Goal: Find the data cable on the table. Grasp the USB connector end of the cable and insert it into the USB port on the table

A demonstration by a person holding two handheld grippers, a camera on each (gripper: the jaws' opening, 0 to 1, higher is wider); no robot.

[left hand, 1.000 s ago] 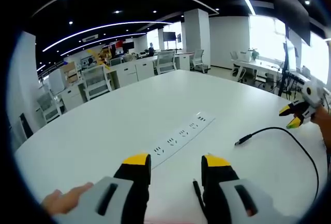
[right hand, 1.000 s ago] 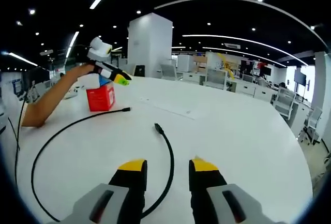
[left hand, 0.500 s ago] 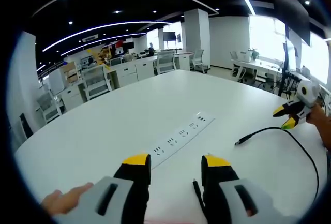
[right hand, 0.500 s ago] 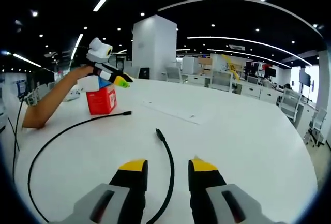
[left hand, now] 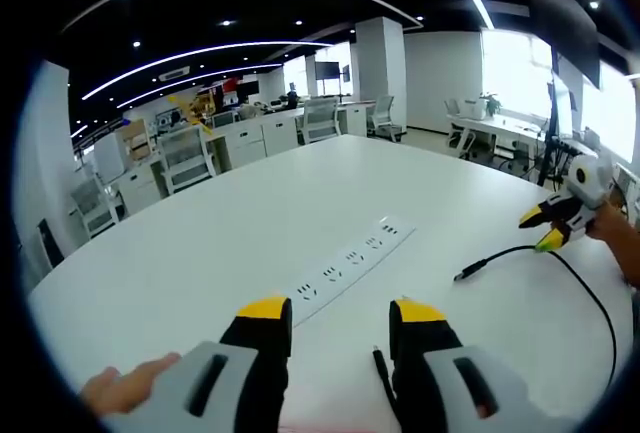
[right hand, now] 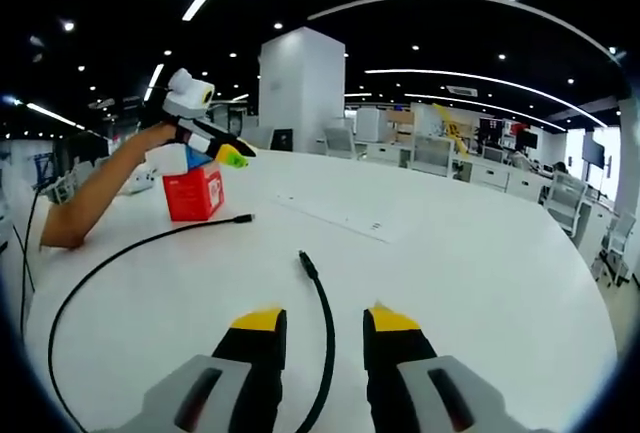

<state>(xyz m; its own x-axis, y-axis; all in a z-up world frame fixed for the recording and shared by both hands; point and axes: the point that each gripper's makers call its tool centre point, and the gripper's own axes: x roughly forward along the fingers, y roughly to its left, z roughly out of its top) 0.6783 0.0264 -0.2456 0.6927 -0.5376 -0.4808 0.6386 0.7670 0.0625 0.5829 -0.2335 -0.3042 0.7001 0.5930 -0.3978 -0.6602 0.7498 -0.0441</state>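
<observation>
A black data cable (right hand: 323, 325) lies on the white table (right hand: 480, 253). One connector end (right hand: 305, 264) points away ahead of my right gripper (right hand: 324, 319), and the cord runs back between its open jaws. A second cable end (right hand: 243, 219) lies further left. In the left gripper view a connector (left hand: 470, 272) rests right of the white power strip (left hand: 350, 258), which also shows flat as the strip (right hand: 335, 215). My left gripper (left hand: 342, 311) is open and holds nothing. The right gripper (left hand: 545, 229), in a hand, hovers just beyond that connector.
A red box (right hand: 193, 196) stands at the left, with the left gripper (right hand: 205, 138) and a person's forearm (right hand: 95, 198) above it. A hand (left hand: 120, 388) rests on the table at lower left. Desks and chairs (left hand: 200, 148) stand beyond the table.
In the left gripper view the right gripper has drifted left and closer to the cable's connector. The right gripper view has edged forward slightly. The left gripper has not moved.
</observation>
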